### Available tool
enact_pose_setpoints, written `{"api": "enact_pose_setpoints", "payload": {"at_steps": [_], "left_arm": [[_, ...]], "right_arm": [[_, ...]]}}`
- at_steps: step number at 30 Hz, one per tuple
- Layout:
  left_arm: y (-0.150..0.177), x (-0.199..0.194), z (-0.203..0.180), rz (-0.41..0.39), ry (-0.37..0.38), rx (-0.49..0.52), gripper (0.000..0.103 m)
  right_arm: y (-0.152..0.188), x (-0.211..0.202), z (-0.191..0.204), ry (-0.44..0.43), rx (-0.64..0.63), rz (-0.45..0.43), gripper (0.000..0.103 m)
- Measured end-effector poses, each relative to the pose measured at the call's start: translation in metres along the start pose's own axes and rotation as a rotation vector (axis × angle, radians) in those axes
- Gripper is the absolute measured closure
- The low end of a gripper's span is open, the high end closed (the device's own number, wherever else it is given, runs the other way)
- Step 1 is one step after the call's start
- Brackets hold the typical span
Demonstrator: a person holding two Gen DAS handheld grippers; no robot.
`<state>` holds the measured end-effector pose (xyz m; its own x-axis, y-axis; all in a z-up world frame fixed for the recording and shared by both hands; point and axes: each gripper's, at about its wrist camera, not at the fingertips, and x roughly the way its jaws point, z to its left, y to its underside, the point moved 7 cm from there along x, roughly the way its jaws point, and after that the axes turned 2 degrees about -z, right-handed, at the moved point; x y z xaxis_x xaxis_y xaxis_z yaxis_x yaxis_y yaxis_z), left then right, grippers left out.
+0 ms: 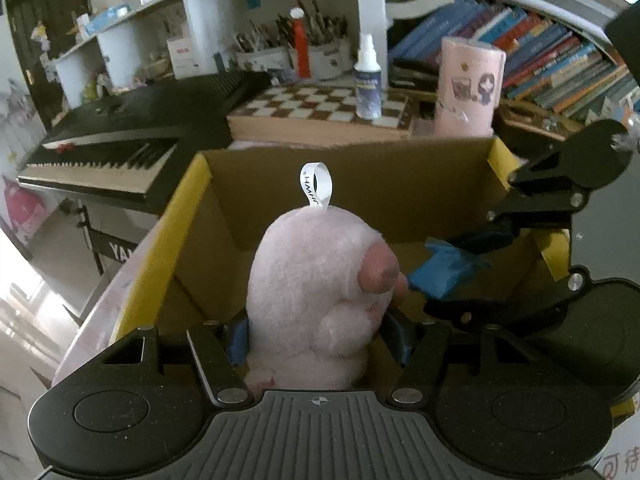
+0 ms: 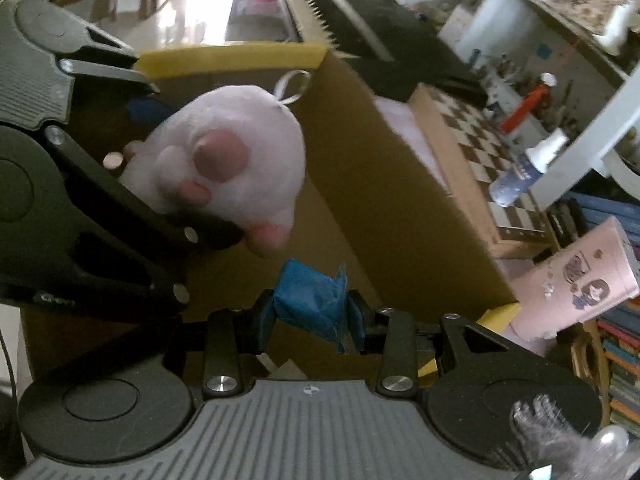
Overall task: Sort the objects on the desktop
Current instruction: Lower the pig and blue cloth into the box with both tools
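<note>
The left gripper (image 1: pixel 320 336) holds a pink plush toy (image 1: pixel 320 292), shaped like a paw with darker pink pads. Its jaws stand partly spread and pinch the lower body of the toy on both sides. A white ribbon loop (image 1: pixel 316 186) stands up from the top of the toy. The toy hangs above the open cardboard box (image 1: pixel 360 184), inside its walls and toward the near left part of the opening.

The right gripper (image 2: pixel 312 312) holds a crumpled blue packet (image 2: pixel 312 300). Its jaws are drawn close together and pinch the packet from the left and right. The packet is also over the interior of the box, just to the right of the plush toy and apart from it.

In the left wrist view the right gripper enters from the right edge, with the blue packet (image 1: pixel 444 272) at its tips. In the right wrist view the left gripper enters from the left edge, with the plush toy (image 2: pixel 224 152) at its tips.

The box has yellow tape (image 1: pixel 160 248) along its rim. Beyond its far wall lie a chessboard (image 1: pixel 320 108) with a spray bottle (image 1: pixel 367 80) on it and a pink cylinder (image 1: pixel 468 88) to the right. A keyboard (image 1: pixel 120 148) stands at far left. Books (image 1: pixel 560 64) fill the far right shelf.
</note>
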<state>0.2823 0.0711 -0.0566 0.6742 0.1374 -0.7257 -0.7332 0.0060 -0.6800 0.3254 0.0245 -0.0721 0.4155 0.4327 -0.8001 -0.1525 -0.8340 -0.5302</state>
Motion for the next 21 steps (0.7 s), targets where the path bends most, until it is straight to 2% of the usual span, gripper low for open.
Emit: {"api": "enact_pose_setpoints", "payload": {"at_steps": [4, 9, 14, 21], "left_arm": [[0.006, 0.004, -0.005, 0.020, 0.001, 0.015, 0.034], [0.008, 0.002, -0.004, 0.016, -0.020, 0.024, 0.028], [-0.002, -0.023, 0.001, -0.096, -0.042, 0.024, 0.014], [-0.012, -0.063, 0.011, -0.217, -0.051, -0.024, 0.013]], "right_arm": [[0.007, 0.006, 0.005, -0.023, -0.029, 0.027, 0.068], [0.009, 0.006, 0.009, -0.006, -0.044, 0.023, 0.067], [0.004, -0.012, 0.002, 0.032, 0.026, -0.039, 0.061], [0.003, -0.063, -0.004, 0.122, 0.167, -0.152, 0.060]]}}
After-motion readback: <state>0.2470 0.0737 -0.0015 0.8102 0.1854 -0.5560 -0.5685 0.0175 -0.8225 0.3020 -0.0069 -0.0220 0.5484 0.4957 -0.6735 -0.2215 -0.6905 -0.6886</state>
